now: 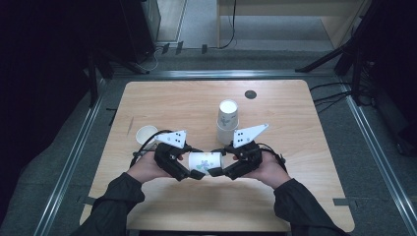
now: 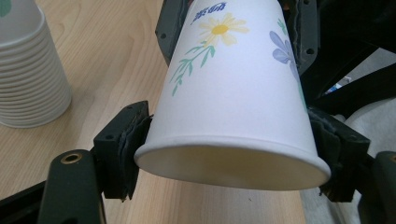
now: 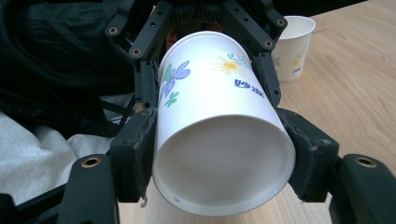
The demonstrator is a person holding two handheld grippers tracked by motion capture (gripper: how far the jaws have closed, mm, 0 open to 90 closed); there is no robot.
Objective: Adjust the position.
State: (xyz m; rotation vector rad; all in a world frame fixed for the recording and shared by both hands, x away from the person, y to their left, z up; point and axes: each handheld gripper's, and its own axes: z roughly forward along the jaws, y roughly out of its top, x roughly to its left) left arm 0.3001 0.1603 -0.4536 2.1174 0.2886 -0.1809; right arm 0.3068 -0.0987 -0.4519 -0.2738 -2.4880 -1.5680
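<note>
- The left gripper's fingers (image 2: 133, 140) press on the wide mouth end of a flowered paper cup (image 1: 203, 161), one pad on each side just behind the rim.
- The right gripper's fingers (image 3: 137, 144) clamp the narrow base end of the same cup, with the recessed bottom facing that gripper's camera.
- The cup lies on its side in the air above the wooden table (image 1: 295, 196), between the left gripper (image 1: 183, 166) and the right gripper (image 1: 225, 164), near the table's front edge.
- A stack of cups (image 1: 227, 120) stands upside down just beyond the right gripper.
- A single cup (image 1: 146, 134) stands upright, mouth up, just beyond the left hand (image 1: 146, 168).
</note>
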